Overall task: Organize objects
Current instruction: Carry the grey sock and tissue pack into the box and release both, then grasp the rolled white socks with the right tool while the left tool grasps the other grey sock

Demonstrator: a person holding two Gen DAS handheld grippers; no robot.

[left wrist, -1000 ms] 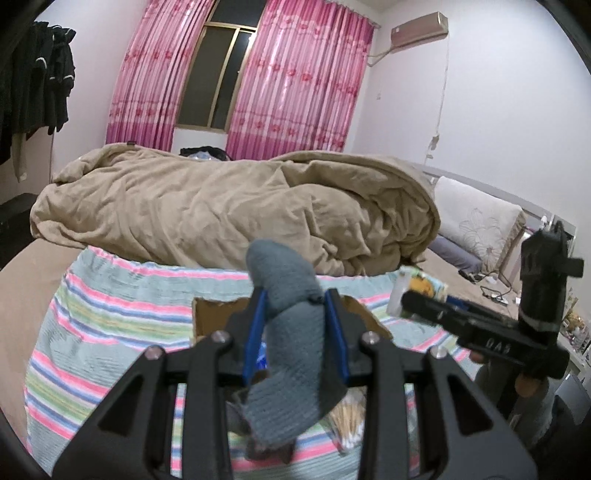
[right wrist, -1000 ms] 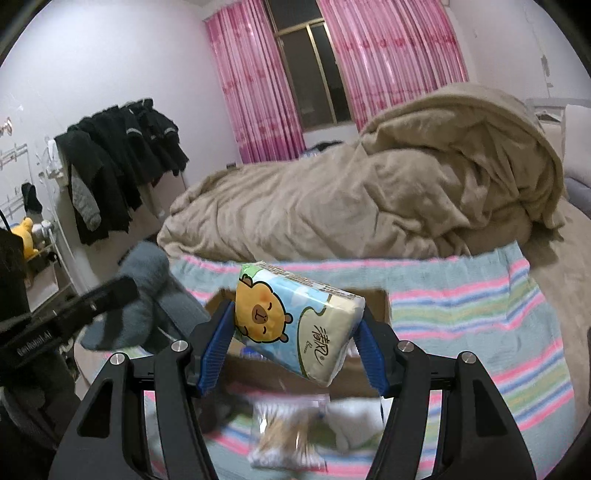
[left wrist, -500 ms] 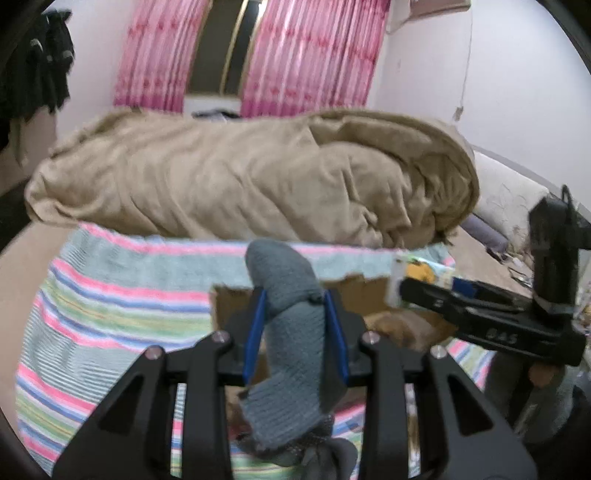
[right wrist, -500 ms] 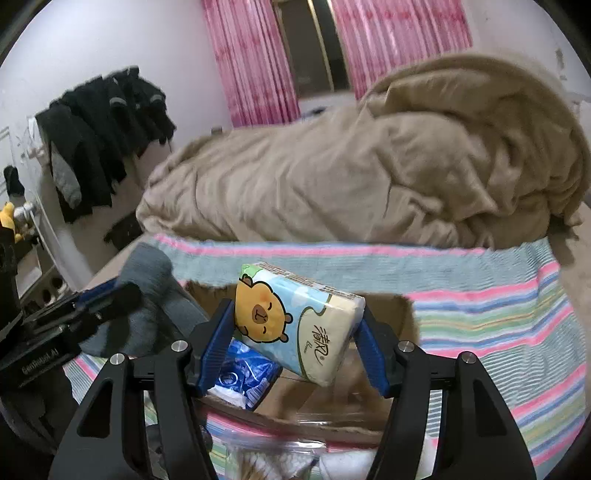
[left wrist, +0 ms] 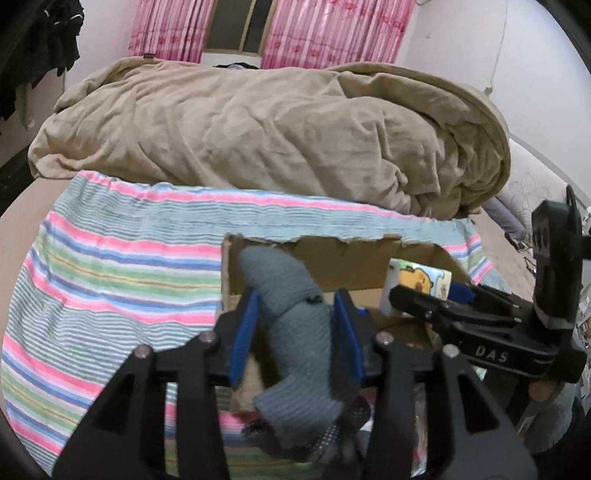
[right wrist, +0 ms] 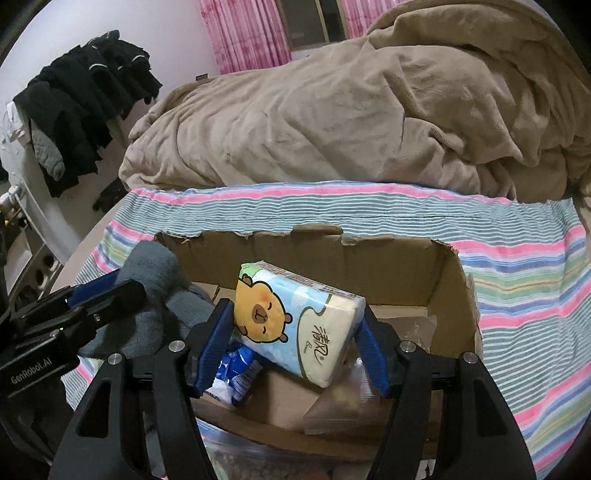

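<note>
- Covering the bed, a striped blanket (right wrist: 517,266) lies before a heaped tan duvet (right wrist: 332,110); dark clothes (right wrist: 85,96) hang at 10 o'clock, pink curtains (right wrist: 243,33) at 12.
- Open cardboard box (right wrist: 450,295) sits on the blanket; a blue packet (right wrist: 236,373) lies inside.
- Left gripper (left wrist: 295,332), over the box's 9 o'clock edge, is clamped on a grey sock (left wrist: 291,317).
- Right gripper (right wrist: 299,343), over the box, squeezes a tilted tissue pack (right wrist: 295,325).

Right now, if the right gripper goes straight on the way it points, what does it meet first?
Probably the far inner wall of the brown cardboard box. The right gripper, shut on the bear-printed tissue pack, points into the open box; depth is unclear.
</note>
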